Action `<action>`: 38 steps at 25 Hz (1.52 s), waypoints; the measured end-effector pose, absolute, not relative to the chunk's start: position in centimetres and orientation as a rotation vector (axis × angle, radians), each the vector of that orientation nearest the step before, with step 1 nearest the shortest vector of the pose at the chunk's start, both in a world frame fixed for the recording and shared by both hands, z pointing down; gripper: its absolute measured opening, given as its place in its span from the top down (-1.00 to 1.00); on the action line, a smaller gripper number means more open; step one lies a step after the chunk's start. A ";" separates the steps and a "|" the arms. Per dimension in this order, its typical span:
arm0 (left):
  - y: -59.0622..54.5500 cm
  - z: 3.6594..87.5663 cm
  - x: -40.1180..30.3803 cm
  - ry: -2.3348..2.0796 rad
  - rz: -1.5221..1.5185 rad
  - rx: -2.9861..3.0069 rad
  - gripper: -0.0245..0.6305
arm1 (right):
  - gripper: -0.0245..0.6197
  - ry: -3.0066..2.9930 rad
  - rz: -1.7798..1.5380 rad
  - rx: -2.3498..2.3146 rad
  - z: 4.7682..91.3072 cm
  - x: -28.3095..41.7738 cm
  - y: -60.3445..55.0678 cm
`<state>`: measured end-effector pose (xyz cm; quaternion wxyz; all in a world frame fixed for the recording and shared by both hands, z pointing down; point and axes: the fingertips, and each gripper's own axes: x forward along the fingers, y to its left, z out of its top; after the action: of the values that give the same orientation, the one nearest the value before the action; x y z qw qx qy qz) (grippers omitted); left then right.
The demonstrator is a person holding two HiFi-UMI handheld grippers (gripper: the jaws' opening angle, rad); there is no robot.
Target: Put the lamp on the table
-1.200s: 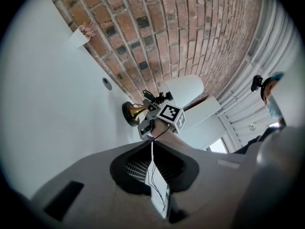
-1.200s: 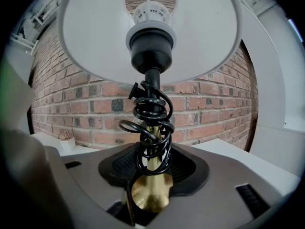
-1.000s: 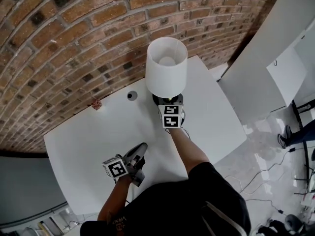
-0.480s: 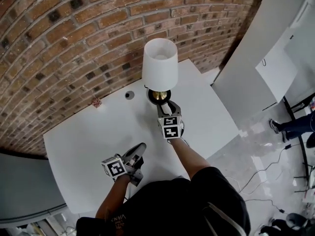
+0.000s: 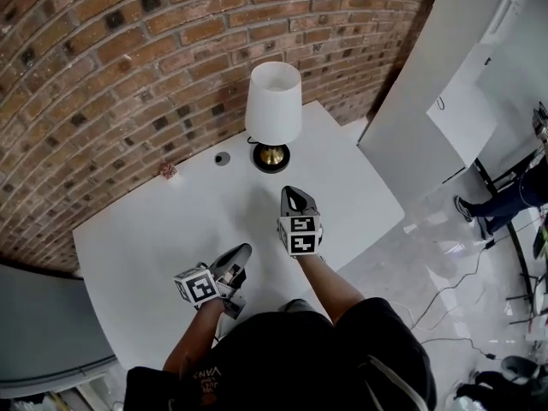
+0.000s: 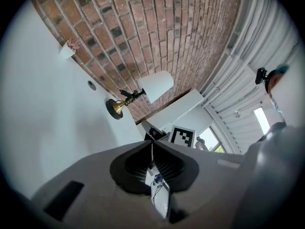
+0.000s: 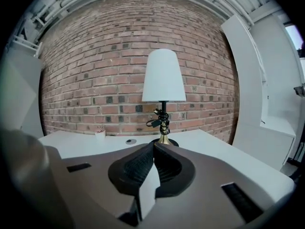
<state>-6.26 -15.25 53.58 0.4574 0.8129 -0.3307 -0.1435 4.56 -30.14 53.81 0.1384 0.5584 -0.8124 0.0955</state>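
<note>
Lamp (image 5: pixel 273 110) stands upright on table (image 5: pixel 145 238) by brick wall (image 5: pixel 128 58). Right gripper (image 5: pixel 293 195) is clear of lamp; its jaws have just closed, empty. Left gripper (image 5: pixel 241 252) has jaws together, empty.

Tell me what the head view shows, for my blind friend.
A white-shaded lamp with a brass base stands upright on a white table by a brick wall. Clear of it, the right gripper has just closed its jaws on nothing; the left gripper is shut and empty too.

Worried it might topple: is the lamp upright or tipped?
Upright. The lamp stands on its base, flat on the white table, stem vertical, shade on top.
</note>
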 end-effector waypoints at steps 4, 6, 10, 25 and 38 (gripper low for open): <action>-14.1 52.8 -6.6 -0.790 -0.356 2.038 0.90 | 0.92 -2.356 0.282 1.639 52.7 4.6 -26.8; -13.4 52.3 -6.7 -0.779 -0.348 2.054 0.91 | 0.92 -2.367 0.298 1.647 52.1 4.5 -25.1; -12.3 51.7 -7.2 -0.785 -0.343 2.084 0.92 | 0.92 -2.374 0.341 1.656 51.2 3.7 -22.0; -7.6 50.7 -9.4 -0.968 -0.158 2.311 0.92 | 0.92 -2.335 0.319 1.687 50.3 2.1 -11.8; -2.5 50.8 -11.6 -1.094 -0.020 2.402 0.92 | 0.93 -2.319 0.320 1.703 51.1 1.5 -5.4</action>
<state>-11.59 -2.53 50.81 0.2485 0.8815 -0.4014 -0.0075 1.49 -5.41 51.09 0.1230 0.5838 -0.7950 0.1096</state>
